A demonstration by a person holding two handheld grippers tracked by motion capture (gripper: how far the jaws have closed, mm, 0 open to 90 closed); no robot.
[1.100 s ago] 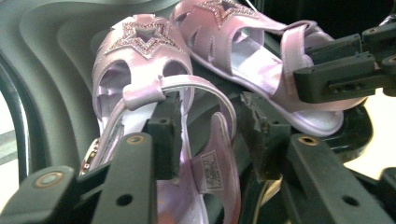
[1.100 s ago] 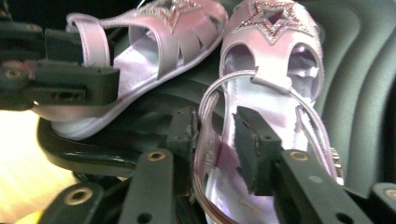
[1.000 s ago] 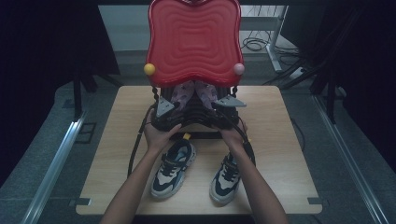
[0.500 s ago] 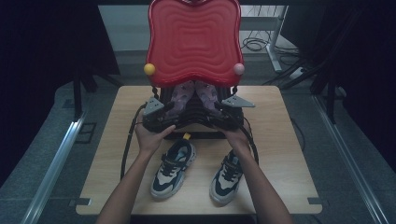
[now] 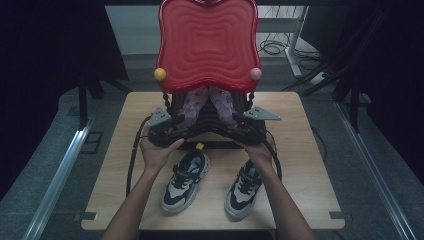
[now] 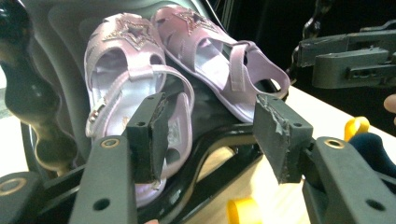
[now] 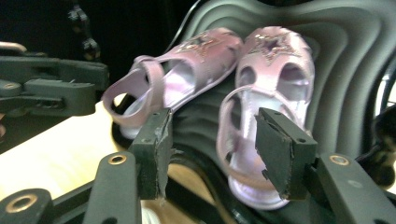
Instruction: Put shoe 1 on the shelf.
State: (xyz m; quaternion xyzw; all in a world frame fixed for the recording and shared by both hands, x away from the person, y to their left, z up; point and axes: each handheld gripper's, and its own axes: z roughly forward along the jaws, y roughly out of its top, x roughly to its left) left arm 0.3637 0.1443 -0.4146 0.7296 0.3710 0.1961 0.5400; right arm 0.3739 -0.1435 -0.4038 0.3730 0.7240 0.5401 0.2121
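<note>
Two pink star-trimmed sandals (image 5: 192,105) (image 5: 223,101) lean on the black wavy lower shelf (image 6: 60,28) of a small rack under a red wavy top (image 5: 207,45). My left gripper (image 5: 176,131) is open just in front of them. In the left gripper view its jaws (image 6: 212,135) frame the heel of the left sandal (image 6: 126,79), with the other sandal (image 6: 219,56) to its right. My right gripper (image 5: 241,131) is open too. In the right gripper view its jaws (image 7: 217,144) frame the heel strap of one sandal (image 7: 266,79), with the other sandal (image 7: 187,70) to the left. Neither gripper holds anything.
Two navy, white and beige sneakers (image 5: 185,182) (image 5: 245,187) stand on the wooden table (image 5: 310,170) between my forearms. A yellow ball (image 5: 160,74) and a pink ball (image 5: 255,74) top the rack's posts. Black cables (image 5: 134,160) trail from the grippers.
Both grippers have spread a little apart at the foot of the rack, and my hands have dropped slightly toward me. The sandals and sneakers have not moved.
</note>
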